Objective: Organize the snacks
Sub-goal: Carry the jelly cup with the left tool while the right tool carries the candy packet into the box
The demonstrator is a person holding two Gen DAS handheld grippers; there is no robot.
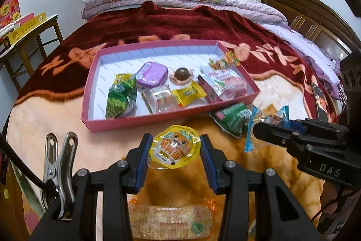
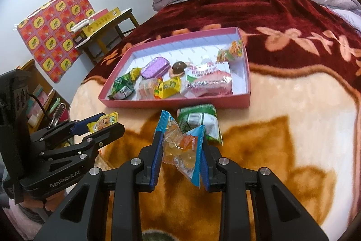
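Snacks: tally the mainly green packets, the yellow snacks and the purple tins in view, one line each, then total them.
Green packets: 2
Yellow snacks: 2, a yellow packet and a jelly cup
Purple tins: 1
Total: 5

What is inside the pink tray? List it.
The pink tray holds a green packet, purple tin, chocolate ball, yellow candy, a clear packet and pink-white bags; anything under them is covered.
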